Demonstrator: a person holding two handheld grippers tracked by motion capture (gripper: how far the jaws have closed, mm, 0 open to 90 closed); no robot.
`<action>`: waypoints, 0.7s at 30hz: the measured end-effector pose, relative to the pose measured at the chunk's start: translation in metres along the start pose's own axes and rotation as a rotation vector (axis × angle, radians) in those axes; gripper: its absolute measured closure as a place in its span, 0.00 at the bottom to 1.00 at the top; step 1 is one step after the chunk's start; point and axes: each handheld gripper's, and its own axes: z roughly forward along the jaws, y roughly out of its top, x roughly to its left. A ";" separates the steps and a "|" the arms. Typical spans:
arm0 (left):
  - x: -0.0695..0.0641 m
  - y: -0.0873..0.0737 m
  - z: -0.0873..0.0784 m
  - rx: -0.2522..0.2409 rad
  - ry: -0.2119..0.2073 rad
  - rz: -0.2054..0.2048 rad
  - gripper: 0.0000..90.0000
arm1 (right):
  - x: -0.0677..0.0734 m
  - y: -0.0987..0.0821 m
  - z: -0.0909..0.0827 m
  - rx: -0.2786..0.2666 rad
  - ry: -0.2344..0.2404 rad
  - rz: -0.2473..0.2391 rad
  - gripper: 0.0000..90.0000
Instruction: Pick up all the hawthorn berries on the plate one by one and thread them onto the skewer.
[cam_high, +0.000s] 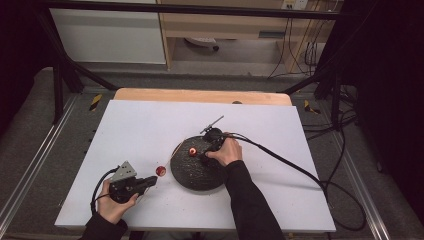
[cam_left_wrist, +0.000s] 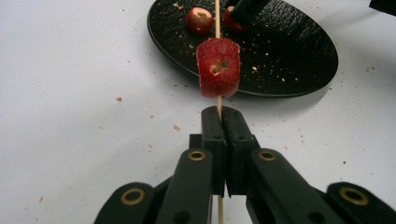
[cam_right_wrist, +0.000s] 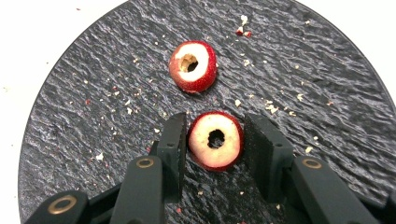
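A round black slate plate (cam_right_wrist: 70, 116) lay on the white table (cam_high: 150, 125), strewn with pale crumbs and holding two cored red fruit slices: one slice (cam_right_wrist: 193, 66) lay free farther in, and the other slice (cam_right_wrist: 215, 140) sat between the jaws of the right gripper (cam_right_wrist: 215, 140), which pressed on both its sides. Just off the plate's rim, the left gripper (cam_left_wrist: 219, 116) was clamped tight on a thin wooden skewer (cam_left_wrist: 217, 18), which carried a third red slice (cam_left_wrist: 218, 67) threaded just above the jaw tips.
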 end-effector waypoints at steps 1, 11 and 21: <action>0.000 0.000 0.000 0.000 0.000 0.000 0.98 | 0.000 0.000 -0.001 -0.004 0.001 0.003 0.68; -0.001 0.000 -0.001 -0.002 0.002 0.003 0.98 | 0.006 -0.001 -0.020 -0.069 0.012 0.050 0.68; -0.003 0.000 0.000 0.002 0.002 0.008 0.98 | 0.008 -0.015 -0.040 -0.201 0.045 0.112 0.68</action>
